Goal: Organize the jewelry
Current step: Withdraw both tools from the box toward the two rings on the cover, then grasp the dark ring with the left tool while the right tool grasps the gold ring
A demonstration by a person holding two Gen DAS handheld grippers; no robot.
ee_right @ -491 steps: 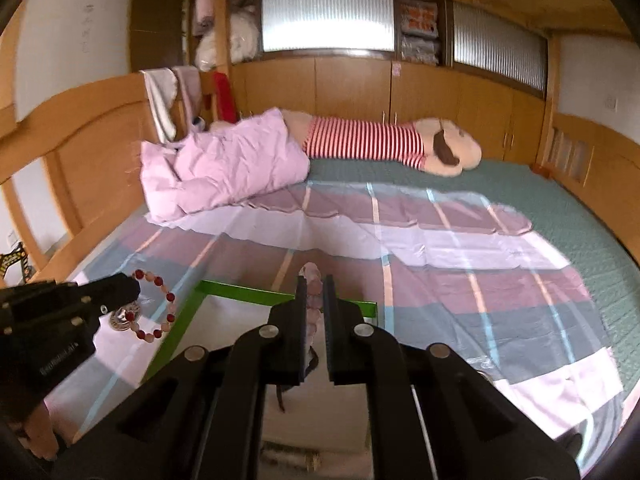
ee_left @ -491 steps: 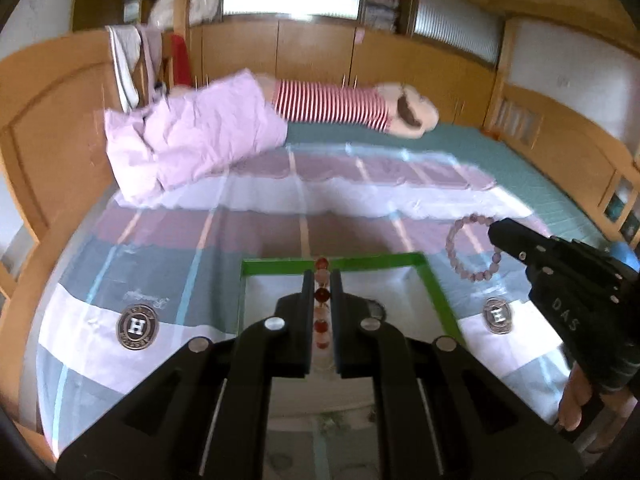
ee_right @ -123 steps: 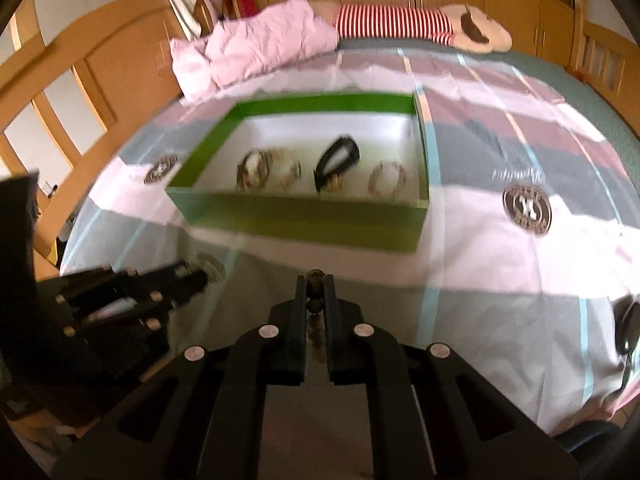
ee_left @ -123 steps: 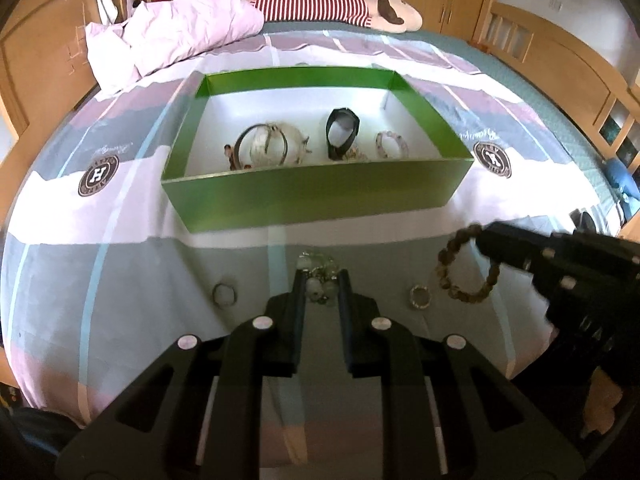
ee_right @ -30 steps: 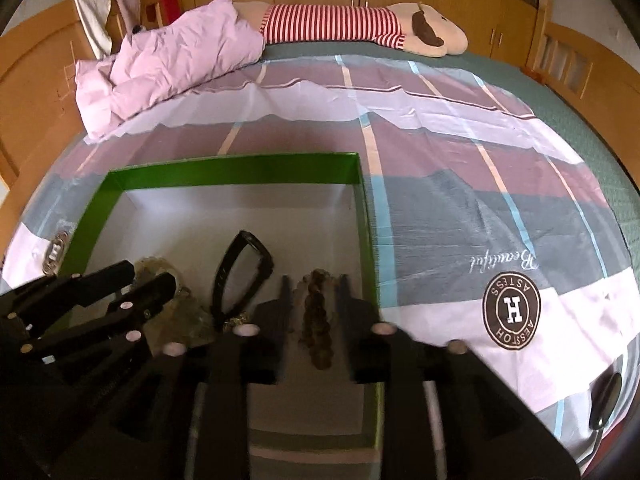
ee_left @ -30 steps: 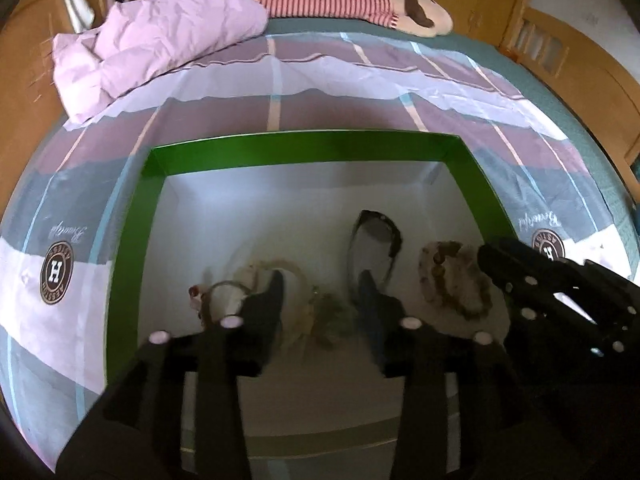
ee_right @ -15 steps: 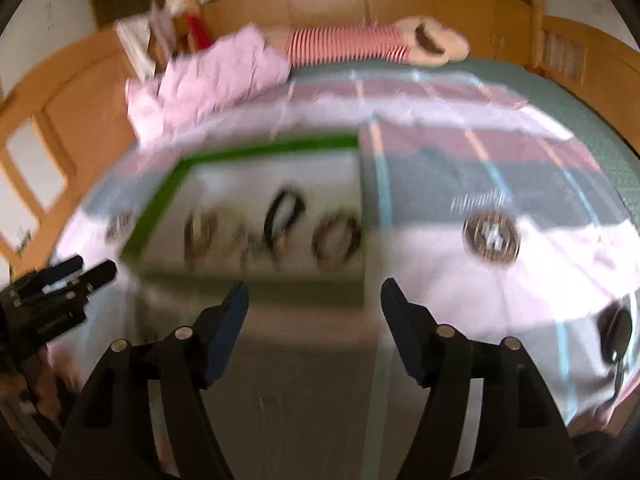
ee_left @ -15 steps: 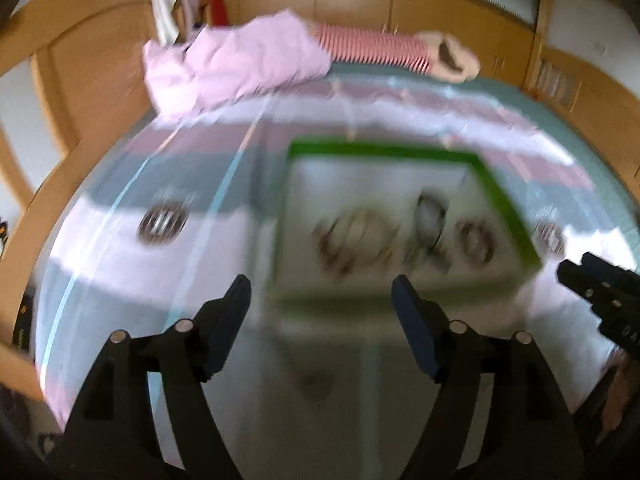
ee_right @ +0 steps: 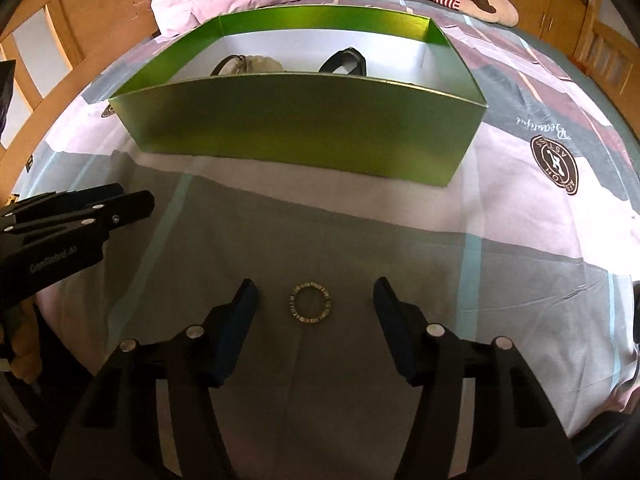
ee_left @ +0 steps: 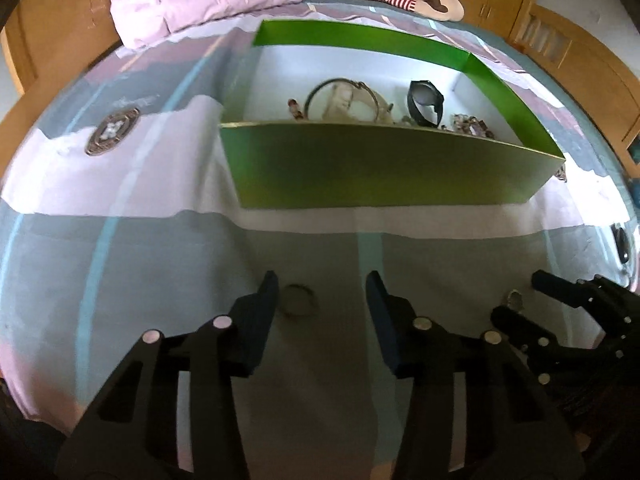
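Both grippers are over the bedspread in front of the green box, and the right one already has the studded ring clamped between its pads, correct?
Not clamped. The right wrist view shows the studded ring lying on the bedspread between the right gripper pads, untouched as its jaws close. The rest holds: both grippers are before the green box.

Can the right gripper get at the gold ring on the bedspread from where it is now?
Probably yes. The ring lies flat between the right gripper and its closing fingers, untouched, with nothing over it; the green box sits well beyond.
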